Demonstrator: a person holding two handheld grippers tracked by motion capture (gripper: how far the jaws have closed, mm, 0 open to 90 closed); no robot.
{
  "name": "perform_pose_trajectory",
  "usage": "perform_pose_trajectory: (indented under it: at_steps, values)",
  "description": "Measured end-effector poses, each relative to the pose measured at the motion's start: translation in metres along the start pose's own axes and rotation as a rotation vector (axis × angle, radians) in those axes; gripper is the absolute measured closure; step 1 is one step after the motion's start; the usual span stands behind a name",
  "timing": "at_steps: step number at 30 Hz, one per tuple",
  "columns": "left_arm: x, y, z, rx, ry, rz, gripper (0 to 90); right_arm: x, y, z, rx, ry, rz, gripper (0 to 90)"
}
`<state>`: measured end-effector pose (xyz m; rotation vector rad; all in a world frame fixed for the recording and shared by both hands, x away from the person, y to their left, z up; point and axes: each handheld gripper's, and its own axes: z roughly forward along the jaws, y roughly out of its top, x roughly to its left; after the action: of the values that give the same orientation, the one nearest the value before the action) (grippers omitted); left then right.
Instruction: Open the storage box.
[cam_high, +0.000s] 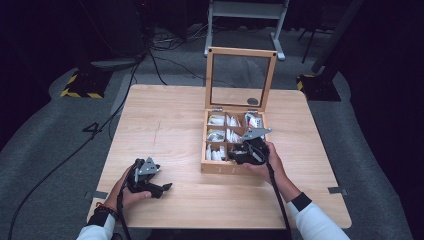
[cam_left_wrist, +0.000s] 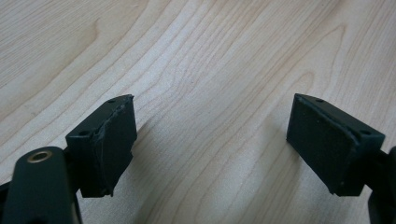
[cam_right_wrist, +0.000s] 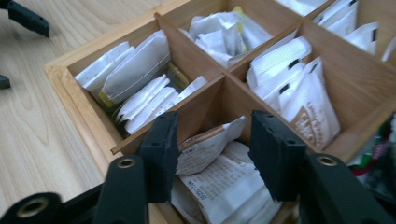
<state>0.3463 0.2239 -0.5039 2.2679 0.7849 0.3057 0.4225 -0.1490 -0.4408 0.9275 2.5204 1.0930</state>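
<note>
A wooden tea box (cam_high: 225, 168) stands right of the table's middle, its glass lid (cam_high: 210, 80) propped upright. Its compartments hold white sachets (cam_right_wrist: 135, 70). My right gripper (cam_high: 239, 154) hangs over the front compartments, open. In the right gripper view its jaws (cam_right_wrist: 215, 126) straddle a crumpled brown-printed sachet (cam_right_wrist: 205, 149) that lies on other packets; the sachet touches the left jaw, and no squeeze is evident. My left gripper (cam_high: 161, 189) rests on the bare table at the front left, open, with only wood grain between its pads (cam_left_wrist: 212, 107).
The box's dividers (cam_right_wrist: 187, 51) stand close around the right jaws. Bare table top (cam_high: 165, 125) lies left of the box. Cables (cam_high: 60, 165) run over the grey floor at the left, and a metal stand (cam_high: 245, 20) is behind the table.
</note>
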Motion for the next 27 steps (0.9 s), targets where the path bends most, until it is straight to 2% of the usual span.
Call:
perform_pose_trajectory:
  at_steps: [4, 10, 11, 12, 17, 21, 27]
  values:
    - [0.000, 0.000, 0.000, -0.001, -0.004, 0.004, 16.5, 0.001, 0.001, 0.002, 0.012, -0.004, 0.001, 60.6]
    - [-0.001, 0.000, 0.000, 0.000, -0.005, 0.007, 16.5, 0.006, 0.002, 0.006, 0.045, -0.017, -0.013, 78.6]
    - [-0.001, 0.000, 0.000, 0.000, -0.005, 0.007, 16.5, 0.006, 0.002, 0.006, 0.045, -0.017, -0.013, 78.6]
    - [-0.001, 0.000, 0.000, 0.000, -0.006, 0.007, 16.5, 0.005, 0.001, 0.006, 0.049, -0.005, -0.007, 86.6]
    - [-0.001, 0.000, 0.000, 0.001, -0.008, 0.008, 16.5, 0.008, -0.001, 0.003, 0.044, -0.007, -0.023, 90.0]
    - [-0.001, 0.001, 0.000, 0.002, -0.008, 0.011, 16.5, 0.006, -0.003, -0.002, 0.034, 0.015, -0.020, 90.0]
    - [-0.001, 0.001, 0.000, 0.003, -0.011, 0.012, 16.5, 0.000, -0.003, -0.019, -0.020, 0.028, -0.018, 90.0]
